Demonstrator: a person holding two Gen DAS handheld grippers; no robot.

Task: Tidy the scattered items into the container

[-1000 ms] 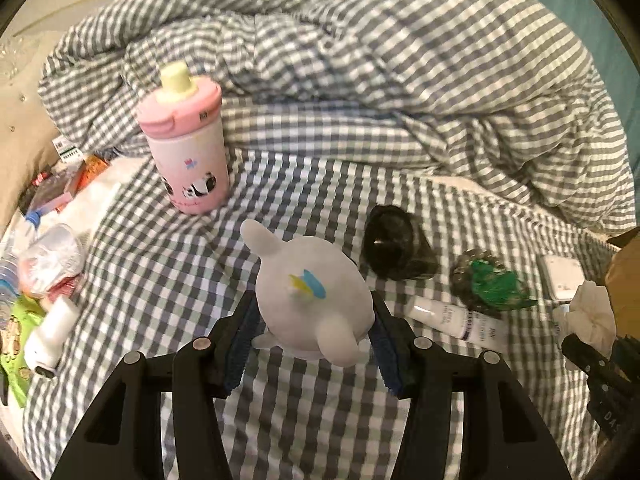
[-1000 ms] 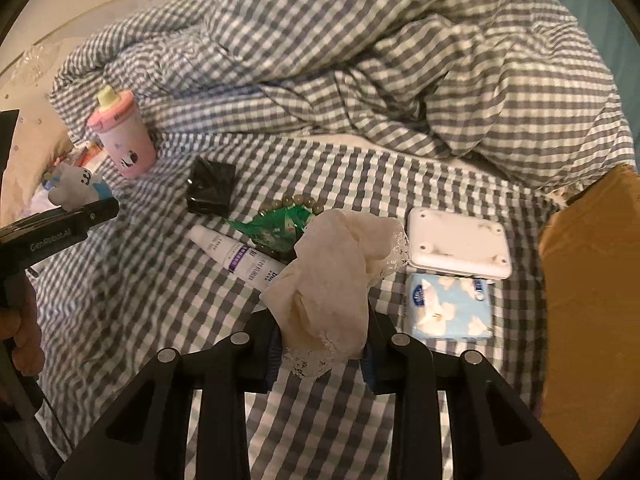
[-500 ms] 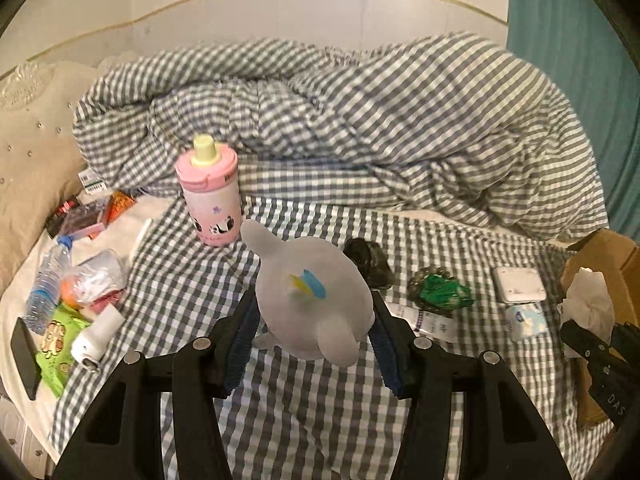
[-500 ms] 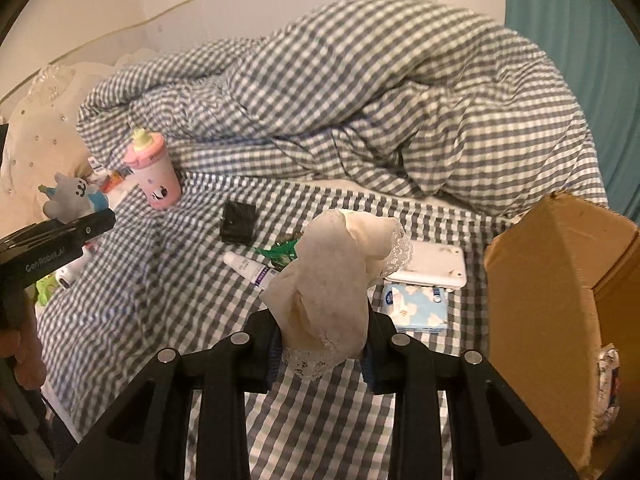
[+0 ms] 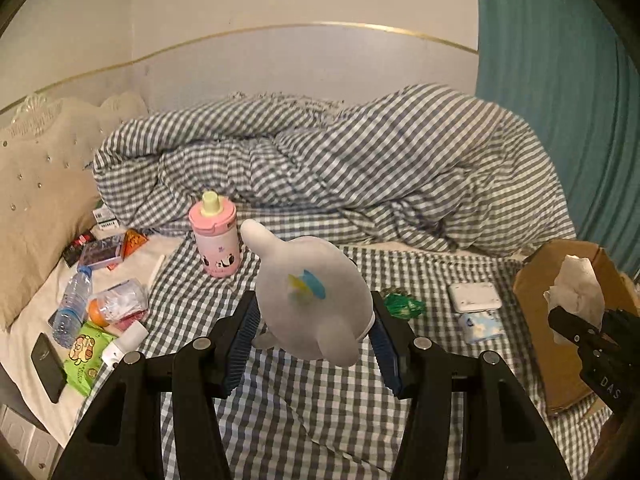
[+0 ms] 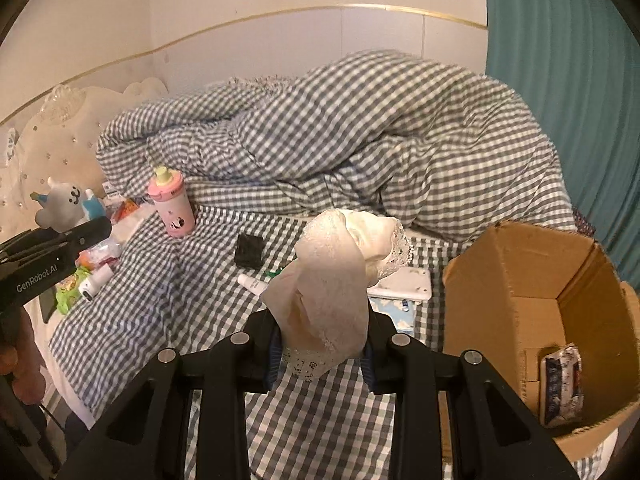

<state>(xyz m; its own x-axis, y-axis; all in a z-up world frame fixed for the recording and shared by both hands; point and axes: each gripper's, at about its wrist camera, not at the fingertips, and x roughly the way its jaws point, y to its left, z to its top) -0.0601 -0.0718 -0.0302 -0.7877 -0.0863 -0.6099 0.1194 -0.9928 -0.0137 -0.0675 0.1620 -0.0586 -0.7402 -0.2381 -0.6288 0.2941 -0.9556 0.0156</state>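
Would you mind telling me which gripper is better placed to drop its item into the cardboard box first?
Probably the right gripper: its lace-trimmed cloth hangs right beside the open cardboard box. The left gripper, holding the plush toy, is farther across the bed.

Both grippers are built of matte black plastic. The left gripper (image 5: 312, 340) and right gripper (image 6: 320, 356) are fitted with blue ribbed pads and silver screws. "GenRobot.AI" is printed in white.

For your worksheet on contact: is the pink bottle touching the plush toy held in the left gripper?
Apart. The right wrist view shows the plush toy up in the left gripper, with a clear stretch of bed between it and the pink bottle.
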